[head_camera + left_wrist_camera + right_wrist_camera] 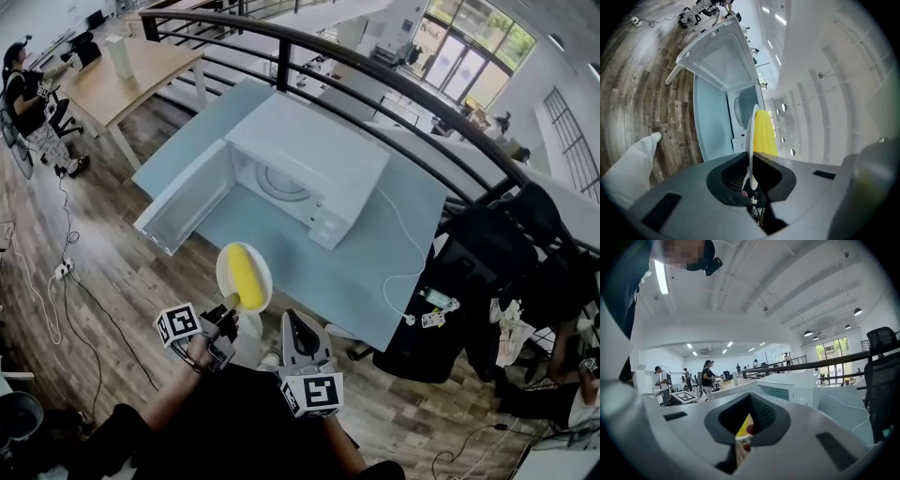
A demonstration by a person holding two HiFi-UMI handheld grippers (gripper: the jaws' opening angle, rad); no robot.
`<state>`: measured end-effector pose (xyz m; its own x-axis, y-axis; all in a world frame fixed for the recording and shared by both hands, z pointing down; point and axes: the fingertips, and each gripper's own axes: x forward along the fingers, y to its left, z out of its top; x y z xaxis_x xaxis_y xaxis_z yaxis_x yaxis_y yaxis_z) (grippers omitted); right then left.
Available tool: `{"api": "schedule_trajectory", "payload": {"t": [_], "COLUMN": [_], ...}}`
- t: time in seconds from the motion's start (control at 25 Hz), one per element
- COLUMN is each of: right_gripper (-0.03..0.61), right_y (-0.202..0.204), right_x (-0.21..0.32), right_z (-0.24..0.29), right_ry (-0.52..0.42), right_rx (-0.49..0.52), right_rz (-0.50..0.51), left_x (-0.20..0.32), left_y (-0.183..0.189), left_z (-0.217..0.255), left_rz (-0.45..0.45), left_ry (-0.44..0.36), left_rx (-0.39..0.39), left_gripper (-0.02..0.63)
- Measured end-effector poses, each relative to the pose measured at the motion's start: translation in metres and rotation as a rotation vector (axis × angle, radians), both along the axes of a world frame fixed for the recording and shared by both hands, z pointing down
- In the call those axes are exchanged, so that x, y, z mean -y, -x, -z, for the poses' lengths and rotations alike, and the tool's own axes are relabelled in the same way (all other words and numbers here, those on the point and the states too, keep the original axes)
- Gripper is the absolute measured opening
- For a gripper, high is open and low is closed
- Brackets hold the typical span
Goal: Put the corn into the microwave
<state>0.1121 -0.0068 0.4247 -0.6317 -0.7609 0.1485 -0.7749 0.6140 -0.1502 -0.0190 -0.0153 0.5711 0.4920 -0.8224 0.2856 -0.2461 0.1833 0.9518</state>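
Left tongs (229, 307): clamped on plate (222, 272) rim, in front of microwave (319, 150)
Corn (247, 277): on plate
Right tongs (294, 321): closed, empty

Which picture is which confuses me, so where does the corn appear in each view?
Head view: the corn lies lower centre, on the white plate held by the left gripper.
Left gripper view: centre, just right of the edge-on plate.
Right gripper view: only a yellow sliver low centre, probably it.
Shared landmark: the open microwave, beyond the corn in every view.
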Motion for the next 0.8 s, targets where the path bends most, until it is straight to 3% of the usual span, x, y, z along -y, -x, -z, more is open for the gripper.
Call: {"api": "schedule_trajectory", "payload": {"t": [0.8], "right_gripper": [0.009], "right_y": [0.031], "right_x": [0.097], "right_z": [0.005], "right_ry": [0.025], "right_rx": [-0.047], "right_rz": [-0.028], "left_x": [0.113], "left_y": [0.013], "left_z": [-0.018], "left_rz": [-0.096], "left_ry": [0.041], "left_rx": [0.014], "left_gripper": [0.025]}}
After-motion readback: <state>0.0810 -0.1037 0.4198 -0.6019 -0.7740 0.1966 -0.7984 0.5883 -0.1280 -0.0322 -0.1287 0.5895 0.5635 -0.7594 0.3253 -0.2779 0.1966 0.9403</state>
